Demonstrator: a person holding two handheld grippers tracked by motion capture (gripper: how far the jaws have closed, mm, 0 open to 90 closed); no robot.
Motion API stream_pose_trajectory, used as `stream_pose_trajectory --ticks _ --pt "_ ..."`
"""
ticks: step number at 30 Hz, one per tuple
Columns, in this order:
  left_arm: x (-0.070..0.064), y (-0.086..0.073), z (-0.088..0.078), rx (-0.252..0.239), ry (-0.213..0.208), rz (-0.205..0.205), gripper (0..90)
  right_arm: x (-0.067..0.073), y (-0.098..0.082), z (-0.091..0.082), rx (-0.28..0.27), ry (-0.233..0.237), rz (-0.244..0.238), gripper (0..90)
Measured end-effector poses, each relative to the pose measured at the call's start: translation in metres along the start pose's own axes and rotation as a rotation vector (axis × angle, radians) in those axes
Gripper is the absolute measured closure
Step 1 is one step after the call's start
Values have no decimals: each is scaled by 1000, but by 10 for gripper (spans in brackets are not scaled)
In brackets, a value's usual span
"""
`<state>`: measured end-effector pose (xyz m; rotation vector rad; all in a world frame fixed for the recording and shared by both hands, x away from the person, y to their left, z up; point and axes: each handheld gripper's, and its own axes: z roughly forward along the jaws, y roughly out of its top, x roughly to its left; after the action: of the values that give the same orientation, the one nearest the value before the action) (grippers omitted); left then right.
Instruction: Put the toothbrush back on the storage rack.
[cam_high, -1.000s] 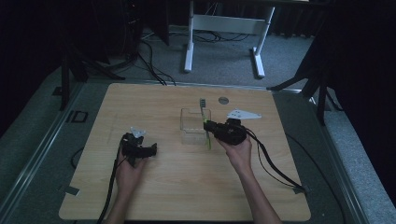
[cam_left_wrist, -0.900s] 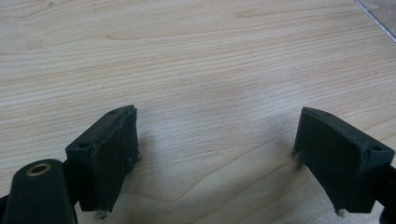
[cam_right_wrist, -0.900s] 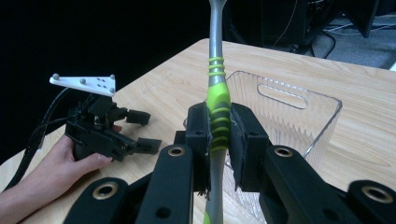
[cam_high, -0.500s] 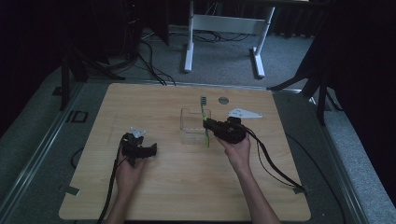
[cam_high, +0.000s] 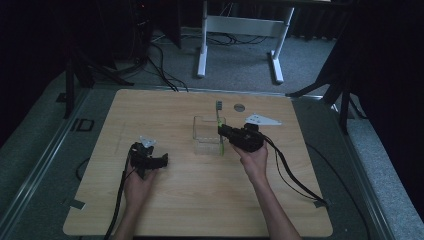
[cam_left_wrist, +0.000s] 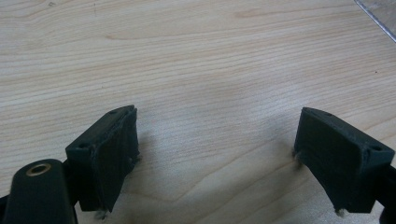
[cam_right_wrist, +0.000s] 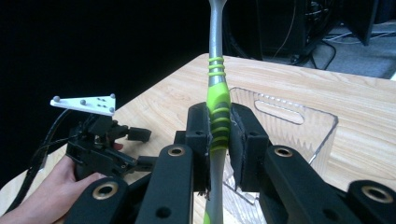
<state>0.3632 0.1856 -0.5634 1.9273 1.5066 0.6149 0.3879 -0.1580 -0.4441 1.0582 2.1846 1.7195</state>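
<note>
A toothbrush (cam_high: 219, 125) with a grey and green handle stands nearly upright at the right wall of a clear plastic container (cam_high: 206, 136) in the middle of the wooden table (cam_high: 200, 200). My right gripper (cam_high: 222, 132) is shut on it. In the right gripper view the pads (cam_right_wrist: 243, 135) press the green grip of the toothbrush (cam_right_wrist: 218, 105), with the clear container (cam_right_wrist: 299, 126) just behind. My left gripper (cam_high: 161, 161) rests low on the table at the left, apart from the container. Its jaws stand open (cam_left_wrist: 217, 114) over bare wood with nothing between them.
A small round grey disc (cam_high: 239, 106) lies on the table behind the container. White desk legs (cam_high: 202, 45) and cables are on the floor beyond the far edge. A corner of the clear container (cam_left_wrist: 379, 16) shows ahead of my left gripper.
</note>
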Motion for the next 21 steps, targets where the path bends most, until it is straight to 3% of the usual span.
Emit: stream_pose_trajectory --ticks 21 --pt "0 0 0 0 0 0 141 -7 2 6 -48 -4 47 789"
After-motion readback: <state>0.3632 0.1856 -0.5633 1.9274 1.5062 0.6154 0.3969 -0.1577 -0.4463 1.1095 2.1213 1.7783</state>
